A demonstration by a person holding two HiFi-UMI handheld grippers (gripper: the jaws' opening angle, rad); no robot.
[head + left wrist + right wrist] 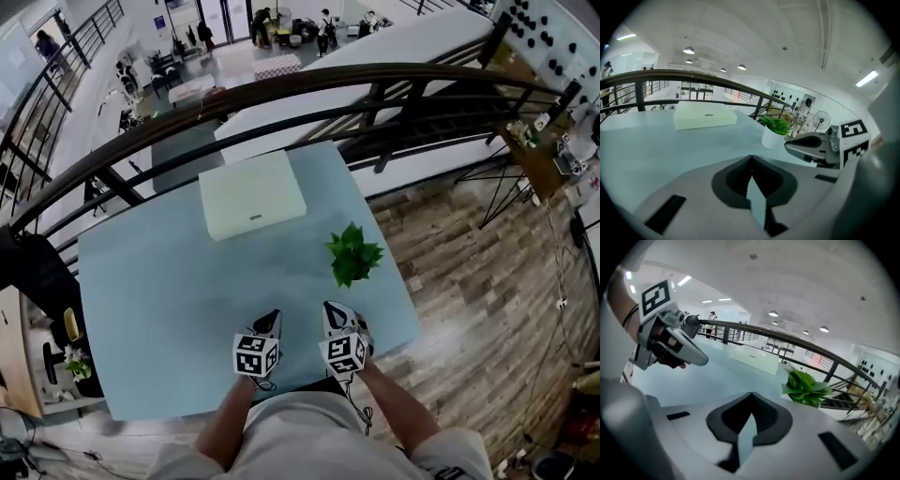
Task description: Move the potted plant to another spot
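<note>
A small potted plant point(353, 253) with green leaves in a white pot point(771, 138) stands on the light blue table point(159, 291), towards its right edge. Both grippers hover side by side near the table's front edge, short of the plant. My left gripper point(272, 318) has its jaws shut, with nothing between them point(751, 157). My right gripper point(331, 308) is also shut and empty point(752, 393), and the plant point(804, 386) stands ahead of it to the right. Each gripper view shows the other gripper: the right gripper point(812, 143) and the left gripper point(670, 341).
A flat white box point(251, 195) lies at the table's far side. A dark curved railing point(309, 80) runs just behind the table, above a lower floor. Wooden flooring point(487, 281) lies to the right. Bare table surface spreads left of the plant.
</note>
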